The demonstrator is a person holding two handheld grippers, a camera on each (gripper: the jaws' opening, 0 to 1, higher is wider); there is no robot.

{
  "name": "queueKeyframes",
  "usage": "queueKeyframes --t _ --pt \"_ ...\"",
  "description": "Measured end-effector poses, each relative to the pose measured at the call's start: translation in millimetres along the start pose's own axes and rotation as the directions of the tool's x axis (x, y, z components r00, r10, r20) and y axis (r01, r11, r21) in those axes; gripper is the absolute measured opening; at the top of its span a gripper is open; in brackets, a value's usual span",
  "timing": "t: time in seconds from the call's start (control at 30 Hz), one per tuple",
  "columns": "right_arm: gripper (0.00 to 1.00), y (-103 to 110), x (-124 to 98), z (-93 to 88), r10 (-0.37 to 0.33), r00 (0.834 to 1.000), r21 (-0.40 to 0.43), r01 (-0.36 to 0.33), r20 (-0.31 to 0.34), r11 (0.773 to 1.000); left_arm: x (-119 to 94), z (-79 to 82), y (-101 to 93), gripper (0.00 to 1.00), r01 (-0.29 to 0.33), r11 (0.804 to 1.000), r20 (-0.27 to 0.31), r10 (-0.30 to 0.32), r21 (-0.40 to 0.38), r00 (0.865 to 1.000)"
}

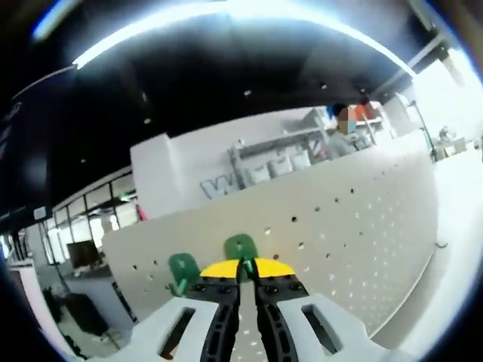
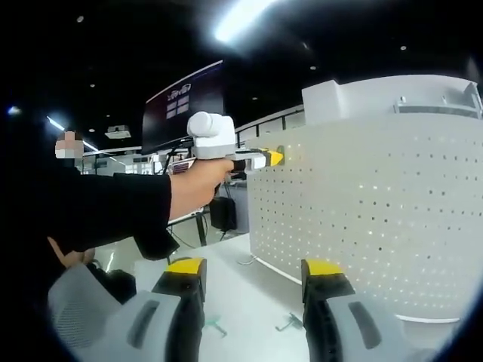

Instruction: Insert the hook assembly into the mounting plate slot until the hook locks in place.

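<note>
A: Where does the left gripper (image 1: 247, 280) stand?

B: In the left gripper view its yellow-tipped jaws are pressed together on a green hook (image 1: 241, 247), right against the white pegboard (image 1: 355, 226). A second green hook (image 1: 183, 270) sits on the board just to its left.

A: And the right gripper (image 2: 253, 273)?

B: Its jaws are spread wide with nothing between them, above a white table (image 2: 241, 290).

A: Anything else in the right gripper view?

B: A person's hand (image 2: 198, 185) in a dark sleeve (image 2: 113, 211) holds the left gripper (image 2: 260, 159) to the pegboard's (image 2: 377, 204) upper edge. Two small hooks (image 2: 290, 323) lie on the table between the jaws. A dark screen (image 2: 185, 105) hangs behind.
</note>
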State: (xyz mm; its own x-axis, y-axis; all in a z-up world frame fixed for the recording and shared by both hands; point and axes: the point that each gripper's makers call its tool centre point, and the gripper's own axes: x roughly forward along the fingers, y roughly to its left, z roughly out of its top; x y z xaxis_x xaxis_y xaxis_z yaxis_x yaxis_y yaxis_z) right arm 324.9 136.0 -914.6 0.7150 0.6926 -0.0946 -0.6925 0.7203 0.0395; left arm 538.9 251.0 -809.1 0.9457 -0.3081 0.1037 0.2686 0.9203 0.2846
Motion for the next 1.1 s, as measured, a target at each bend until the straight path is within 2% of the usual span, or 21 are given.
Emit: queueKeyframes --t 0.5,0.8,1.1 --pt "0.48 4 0 3.4 0.012 1.0 -0.004 -0.012 0.01 1.0 -19 2.5 -9.9 0.16 0.035 0.999 0.014 -0.035 -0.023 0.999" --pt "0.48 6 -1 6.7 0.016 1.0 -0.008 -0.016 0.02 1.0 -36 12.8 -12.2 0.22 0.051 0.997 0.039 -0.049 -0.052 0.998" --pt "0.48 8 -1 8.1 0.022 1.0 -0.011 -0.022 0.023 1.0 -58 26.3 -25.9 0.27 0.085 0.995 0.078 -0.08 -0.056 0.994"
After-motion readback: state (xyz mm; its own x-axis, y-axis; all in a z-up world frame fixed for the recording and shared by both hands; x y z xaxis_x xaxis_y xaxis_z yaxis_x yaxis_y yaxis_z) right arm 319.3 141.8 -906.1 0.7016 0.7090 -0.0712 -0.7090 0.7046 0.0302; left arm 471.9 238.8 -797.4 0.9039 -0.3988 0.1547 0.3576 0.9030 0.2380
